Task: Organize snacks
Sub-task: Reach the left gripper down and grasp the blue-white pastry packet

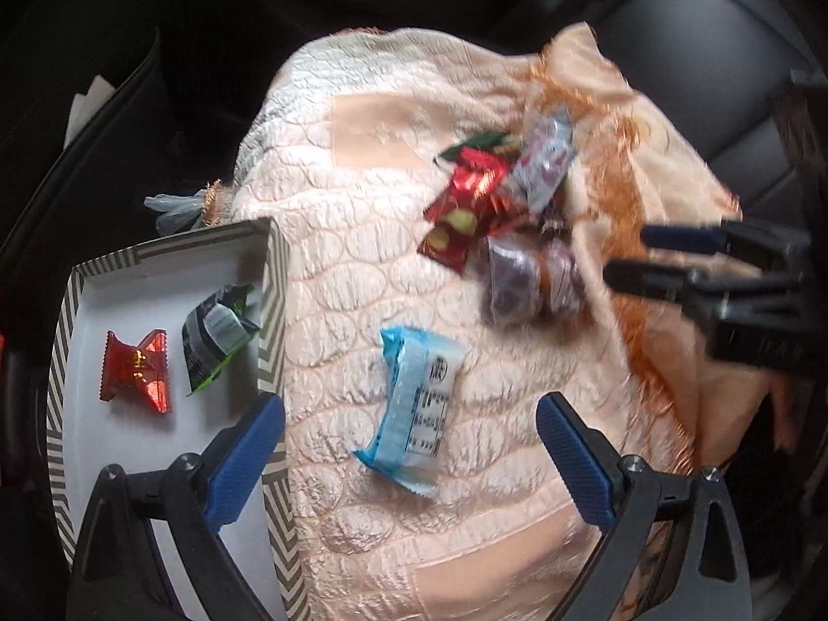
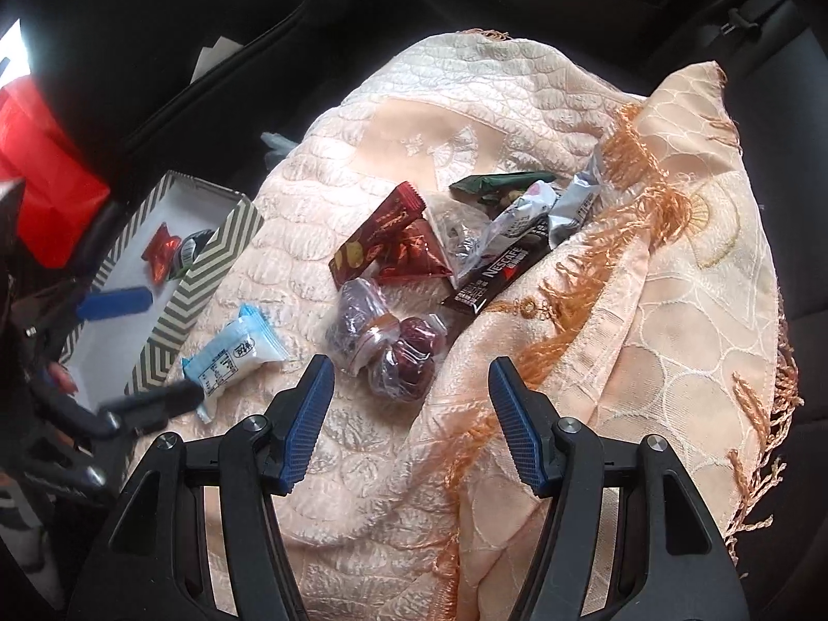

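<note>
Car seat interior, dark upholstery, draped with a peach embroidered cloth (image 1: 362, 238) edged in orange fringe (image 2: 636, 191).

Left gripper (image 1: 409, 429) tilted steeply down over the cloth, fingers (image 1: 243, 460) spread wide, nothing pinched; light-blue snack packet (image 1: 414, 403) lying flat between them, untouched by either pad. In the right wrist view, same packet (image 2: 233, 357) just beside the box.

Right gripper (image 2: 409, 403) also spread wide and empty, pointing down at clear-wrapped dark red sweets (image 2: 388, 346), close but apart from them.

Behind those sweets, a loose pile: dark red wrappers (image 2: 393, 248), a black Nescafé stick (image 2: 497, 274), a green packet (image 2: 502, 181), silver-white packets (image 2: 559, 207).

At the cloth's left edge, an open chevron-patterned box (image 1: 271, 300), white inside, holding a shiny red candy (image 1: 137, 372) and a black-and-green packet (image 1: 217, 331), side by side, not quite touching.

Red bag (image 2: 36, 176) beyond the box, far left in the right wrist view.
</note>
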### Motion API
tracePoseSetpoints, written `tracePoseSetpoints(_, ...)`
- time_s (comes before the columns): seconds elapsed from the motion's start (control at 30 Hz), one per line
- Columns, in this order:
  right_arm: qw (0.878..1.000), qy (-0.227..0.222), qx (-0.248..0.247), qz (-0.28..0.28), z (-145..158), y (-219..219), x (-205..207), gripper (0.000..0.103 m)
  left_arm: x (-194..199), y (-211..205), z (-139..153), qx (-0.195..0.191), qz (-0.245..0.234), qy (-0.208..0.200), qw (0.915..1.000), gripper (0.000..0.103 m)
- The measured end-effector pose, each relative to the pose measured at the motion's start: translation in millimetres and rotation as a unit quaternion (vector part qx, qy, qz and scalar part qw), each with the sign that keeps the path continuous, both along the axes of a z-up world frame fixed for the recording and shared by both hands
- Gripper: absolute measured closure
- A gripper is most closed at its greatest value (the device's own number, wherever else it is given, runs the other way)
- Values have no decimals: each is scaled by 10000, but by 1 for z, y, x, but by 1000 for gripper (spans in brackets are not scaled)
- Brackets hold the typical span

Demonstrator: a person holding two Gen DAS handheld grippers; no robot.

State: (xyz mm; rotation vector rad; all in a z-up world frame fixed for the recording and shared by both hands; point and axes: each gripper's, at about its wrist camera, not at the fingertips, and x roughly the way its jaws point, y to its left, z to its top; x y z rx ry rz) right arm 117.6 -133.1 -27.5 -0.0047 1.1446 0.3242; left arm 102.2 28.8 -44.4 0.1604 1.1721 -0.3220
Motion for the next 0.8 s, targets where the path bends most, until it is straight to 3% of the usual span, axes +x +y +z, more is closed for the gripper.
tracePoseSetpoints(0.17, 9996, -12, -93, 254, -2, 10, 3, 40, 3, -5, -18, 161, -173, 152, 9996, 4)
tracePoseSetpoints(0.27, 9955, 3, -461, 829, -6, 27, 6, 40, 9, -6, -28, 233, -191, 245, 9992, 4)
tracePoseSetpoints(0.47, 9701, 36, -1297, 2052, -19, 60, 15, 40, 13, -8, -32, 238, -226, 254, 9991, 4)
tracePoseSetpoints(0.57, 9592, 91, -1461, 2420, -26, 69, 23, 38, 14, -9, -34, 311, -255, 266, 9988, 4)
tracePoseSetpoints(0.7, 9558, 383, -1536, 2477, -44, 72, 37, 38, 18, -6, -40, 288, -165, 401, 9986, 4)
tracePoseSetpoints(0.8, 9655, 456, -1281, 2219, -52, 63, 44, 38, 20, -7, -44, 303, -164, 470, 9983, 10)
